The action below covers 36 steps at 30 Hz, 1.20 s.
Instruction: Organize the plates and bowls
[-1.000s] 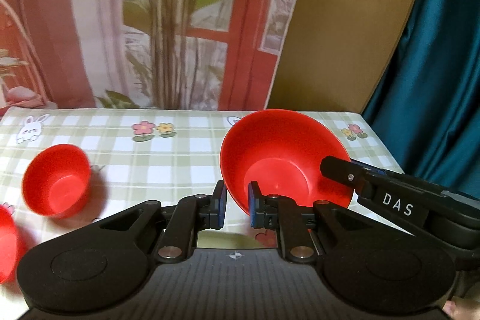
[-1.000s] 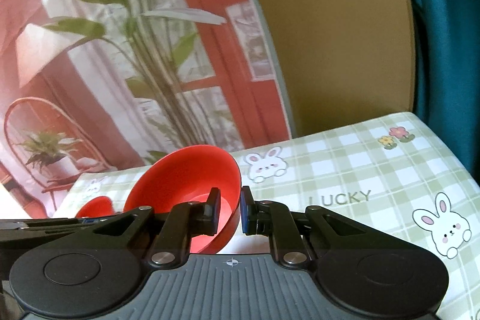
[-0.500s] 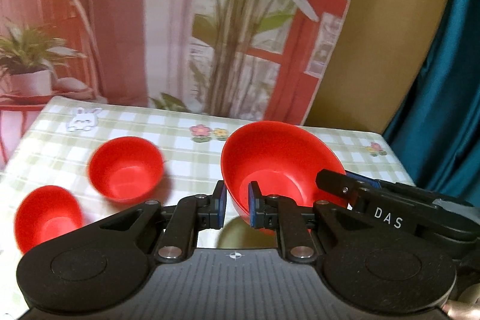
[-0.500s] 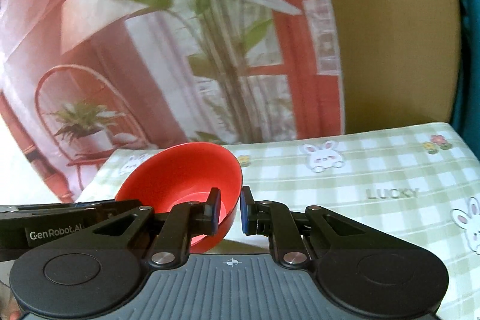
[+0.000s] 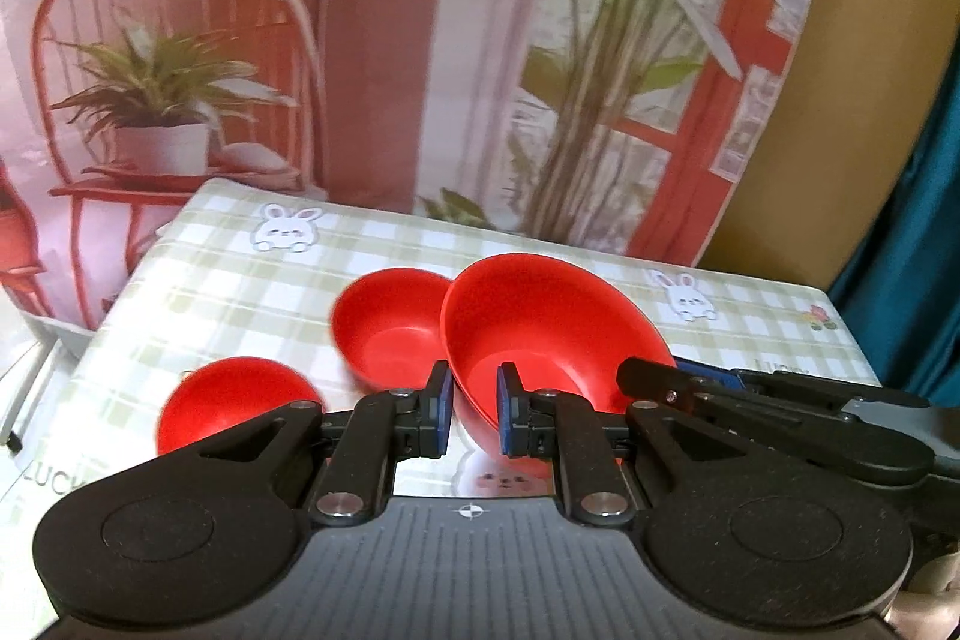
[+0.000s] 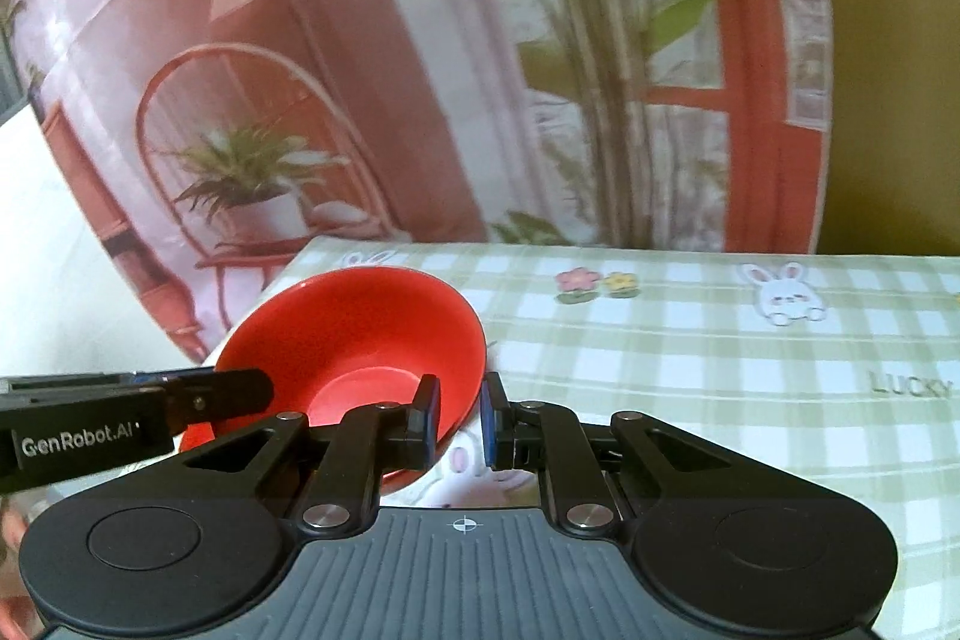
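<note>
Both your grippers are clamped on the same big red bowl (image 5: 540, 334), one on each side of its rim. Left gripper (image 5: 471, 409): jaws nearly together, rim pinched between the blue pads at the bowl's near-left edge. Right gripper (image 6: 459, 418): same, jaws closed on the bowl's near-right rim. In the left view your right gripper comes in from the right onto the far side of the bowl; in the right view your left gripper, the one lettered GenRobot.AI, comes in from the left.

The bowl is tilted, its opening facing the cameras. It appears lifted off the checked tablecloth (image 5: 240, 292), though I can't confirm that from these angles.

What's around:
- Second red bowl (image 5: 390, 322), smaller, sits on the cloth just left of and behind the big one. The big bowl's rim overlaps it in the left view; whether they touch I can't tell.
- Third red bowl (image 5: 234, 394), small, further left and nearer you, partly hidden behind your left gripper's finger. Apart from the second bowl.
- In the right view the big bowl blocks both small ones.
- Cloth to the right of the big bowl shows only printed rabbits, flowers and a "LUCKY" print (image 6: 909, 387).
- Printed backdrop (image 5: 420, 70) with chair and plants stands along the far table edge; teal curtain (image 5: 918, 220) at far right.
</note>
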Each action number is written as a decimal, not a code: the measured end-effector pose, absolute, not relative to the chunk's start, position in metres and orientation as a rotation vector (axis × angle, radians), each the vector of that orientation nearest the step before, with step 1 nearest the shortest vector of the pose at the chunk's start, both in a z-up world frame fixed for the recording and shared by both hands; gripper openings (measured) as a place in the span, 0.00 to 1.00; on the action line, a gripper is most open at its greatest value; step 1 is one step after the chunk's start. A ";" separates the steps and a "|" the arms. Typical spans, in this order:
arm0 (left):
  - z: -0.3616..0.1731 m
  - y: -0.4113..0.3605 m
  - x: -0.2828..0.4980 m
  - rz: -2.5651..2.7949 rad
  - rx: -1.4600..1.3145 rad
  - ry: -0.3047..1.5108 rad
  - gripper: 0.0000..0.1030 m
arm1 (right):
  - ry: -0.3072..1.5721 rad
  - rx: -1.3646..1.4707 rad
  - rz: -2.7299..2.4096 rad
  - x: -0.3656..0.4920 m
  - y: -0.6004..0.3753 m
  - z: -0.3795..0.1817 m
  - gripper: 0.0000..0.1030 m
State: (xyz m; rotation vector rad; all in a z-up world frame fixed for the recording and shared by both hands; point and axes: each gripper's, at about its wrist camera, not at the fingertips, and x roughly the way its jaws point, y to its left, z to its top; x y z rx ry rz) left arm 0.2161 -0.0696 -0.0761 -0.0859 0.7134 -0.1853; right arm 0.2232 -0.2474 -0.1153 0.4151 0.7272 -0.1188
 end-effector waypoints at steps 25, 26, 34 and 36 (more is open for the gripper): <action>-0.103 0.062 0.228 -0.024 -0.171 0.759 0.16 | 0.824 0.227 0.097 0.327 -0.131 -0.135 0.13; -0.105 0.064 0.229 -0.018 -0.172 0.762 0.16 | 0.831 0.224 0.100 0.328 -0.127 -0.137 0.13; -0.122 0.081 0.231 0.008 -0.208 0.782 0.16 | 0.882 0.191 0.124 0.338 -0.110 -0.153 0.13; -0.127 0.081 0.232 0.014 -0.205 0.790 0.16 | 0.891 0.189 0.123 0.338 -0.107 -0.156 0.13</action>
